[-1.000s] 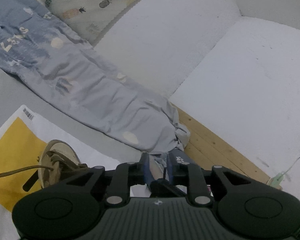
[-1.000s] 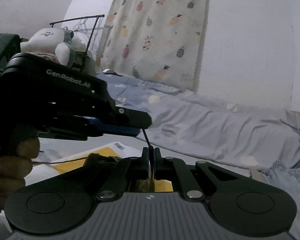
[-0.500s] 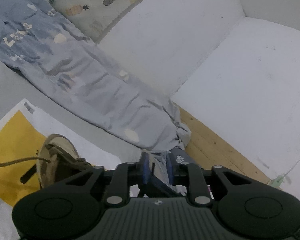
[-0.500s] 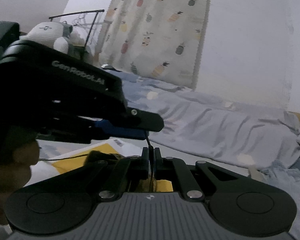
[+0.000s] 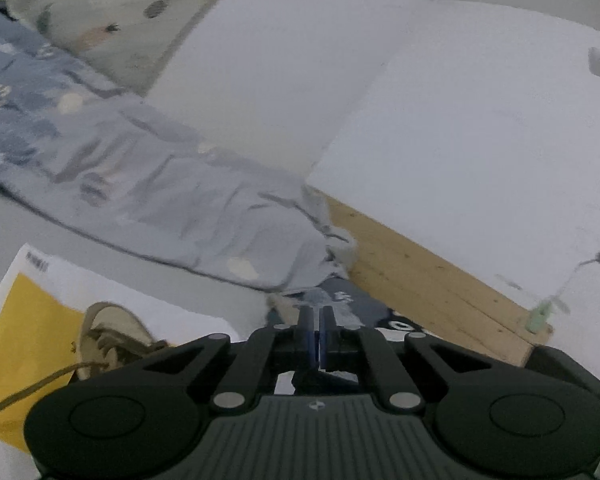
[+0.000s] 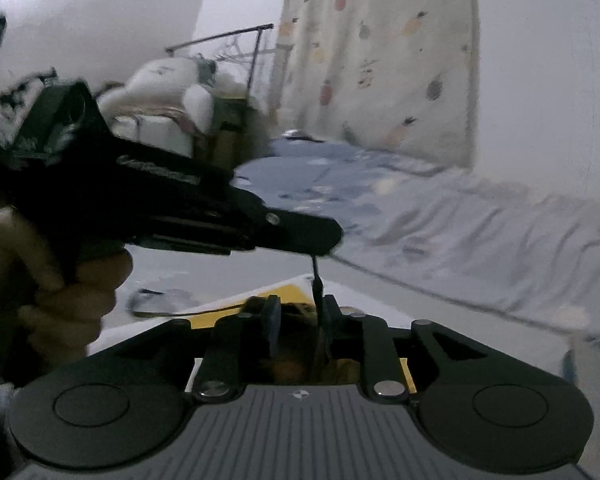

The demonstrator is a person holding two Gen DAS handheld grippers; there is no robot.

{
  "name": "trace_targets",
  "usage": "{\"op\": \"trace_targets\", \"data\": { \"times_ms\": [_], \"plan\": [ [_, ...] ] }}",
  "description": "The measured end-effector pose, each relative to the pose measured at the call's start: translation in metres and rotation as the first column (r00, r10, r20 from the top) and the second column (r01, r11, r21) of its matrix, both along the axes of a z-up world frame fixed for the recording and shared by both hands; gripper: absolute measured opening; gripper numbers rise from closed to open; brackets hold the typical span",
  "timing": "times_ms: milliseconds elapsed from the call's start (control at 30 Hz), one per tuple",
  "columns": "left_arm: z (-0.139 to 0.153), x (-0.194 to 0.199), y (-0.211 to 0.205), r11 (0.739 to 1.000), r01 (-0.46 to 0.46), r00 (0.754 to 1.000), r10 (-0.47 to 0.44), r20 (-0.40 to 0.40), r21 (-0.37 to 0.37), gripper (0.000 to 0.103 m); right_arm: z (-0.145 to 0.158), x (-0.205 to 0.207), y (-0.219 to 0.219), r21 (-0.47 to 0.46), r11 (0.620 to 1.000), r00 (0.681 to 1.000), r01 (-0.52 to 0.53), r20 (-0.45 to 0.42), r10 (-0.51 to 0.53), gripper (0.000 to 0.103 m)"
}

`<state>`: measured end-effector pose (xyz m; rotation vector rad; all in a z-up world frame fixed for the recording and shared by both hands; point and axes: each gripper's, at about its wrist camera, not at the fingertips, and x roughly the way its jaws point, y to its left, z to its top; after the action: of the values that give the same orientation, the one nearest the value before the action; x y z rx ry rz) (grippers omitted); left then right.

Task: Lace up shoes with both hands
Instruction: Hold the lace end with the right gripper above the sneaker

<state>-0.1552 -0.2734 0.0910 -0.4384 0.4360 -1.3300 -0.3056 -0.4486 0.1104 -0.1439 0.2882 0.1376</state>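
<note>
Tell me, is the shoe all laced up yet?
Not yet. Done: some lace already crosses the front of the shoe. In hand: the left gripper is shut on the lace end, and the right gripper has just been opening its fingers, with that lace between them but not squeezed. Left: a loose lace trails off the shoe, and no bow shows.

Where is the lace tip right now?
In the right wrist view the dark lace tip hangs from the shut left tongs at centre frame, running down beside the right-hand finger of the right tongs, which have just been opening, above the yellow sheet.
</note>
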Motion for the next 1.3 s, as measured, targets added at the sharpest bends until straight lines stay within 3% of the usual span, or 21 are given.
{"op": "trace_targets", "data": {
  "times_ms": [167, 433, 500, 1300],
  "plan": [
    [-0.001, -0.003, -0.001, 1.000, 0.019, 1.000, -0.019, 0.014, -0.002, 0.000, 0.010, -0.005, -0.022, 0.071, 0.997, 1.000, 0.009, 0.016, -0.010, 0.020],
    [-0.001, -0.004, -0.004, 0.999, 0.036, 0.999, -0.036, 0.025, 0.016, 0.000, 0.010, -0.004, -0.012, 0.008, 1.000, 1.000, -0.013, 0.011, 0.013, 0.015],
    [0.000, -0.004, -0.003, 0.999, 0.037, 0.999, -0.038, 0.026, 0.017, 0.000, 0.009, -0.004, -0.011, 0.003, 1.000, 1.000, -0.015, 0.015, 0.015, 0.007],
    [0.000, -0.006, -0.007, 0.998, 0.038, 0.999, -0.040, 0.030, 0.048, 0.000, 0.000, -0.001, -0.007, -0.047, 0.999, 1.000, -0.021, 0.017, 0.022, 0.003]
  ]
}}
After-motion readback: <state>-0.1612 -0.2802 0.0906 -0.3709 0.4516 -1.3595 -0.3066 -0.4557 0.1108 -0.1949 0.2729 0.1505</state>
